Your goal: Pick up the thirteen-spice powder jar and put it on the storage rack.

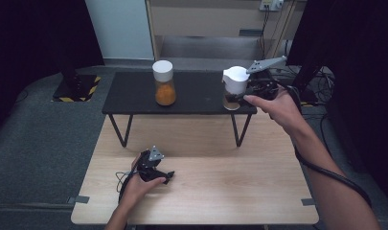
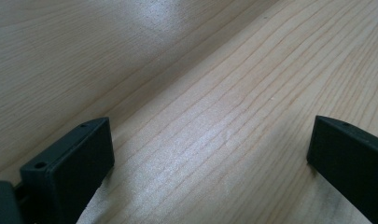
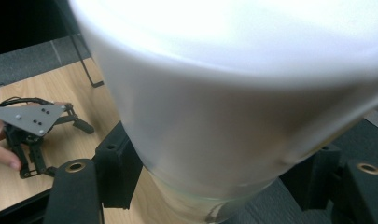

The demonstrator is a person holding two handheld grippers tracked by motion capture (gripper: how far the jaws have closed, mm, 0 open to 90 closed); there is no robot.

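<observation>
Left gripper (image 1: 168,176) idles wide open, empty, near on the table (image 1: 230,191); right gripper (image 1: 239,97) clamps the white-lidded jar (image 1: 234,87) far right, probably to shift it.

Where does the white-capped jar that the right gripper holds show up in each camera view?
High view: the held jar is upper right, at the black shelf's right end, in the right gripper.
Left gripper view: the jar isn't in this picture; the jaws frame bare wooden table.
Right gripper view: the jar stands centre, close up.
Shared landmark: the wooden table.
</observation>
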